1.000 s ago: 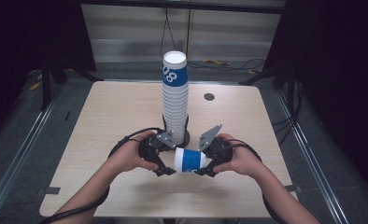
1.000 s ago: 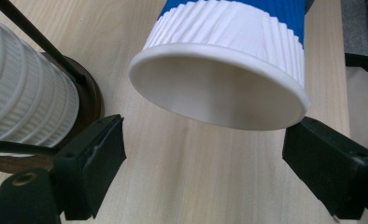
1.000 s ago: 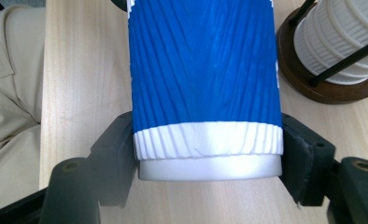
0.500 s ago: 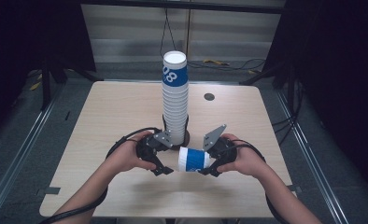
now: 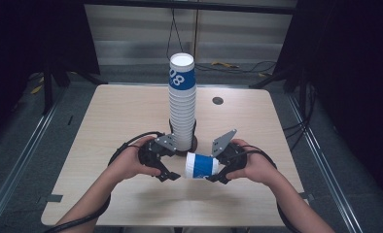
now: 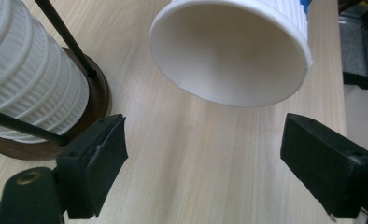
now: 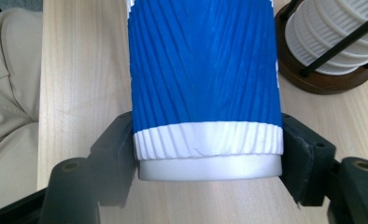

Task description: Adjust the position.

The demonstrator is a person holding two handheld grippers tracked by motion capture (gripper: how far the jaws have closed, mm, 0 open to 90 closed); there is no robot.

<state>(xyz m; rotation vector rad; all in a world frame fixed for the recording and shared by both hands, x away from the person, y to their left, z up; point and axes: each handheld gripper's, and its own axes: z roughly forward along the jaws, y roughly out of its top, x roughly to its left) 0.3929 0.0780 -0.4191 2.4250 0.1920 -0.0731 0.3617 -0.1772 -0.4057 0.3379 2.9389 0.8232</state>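
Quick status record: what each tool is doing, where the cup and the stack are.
right tool: shut on the cup's base end
cup: blue and white, on its side between the tools, mouth toward the left tool
left tool: open, pads apart from the cup's rim
stack: upright on a round wooden base, behind the tools
table: light wood

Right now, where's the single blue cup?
In the high view the blue cup lies on its side near the table's front, clamped at its base by the right gripper, just before the cup stack.
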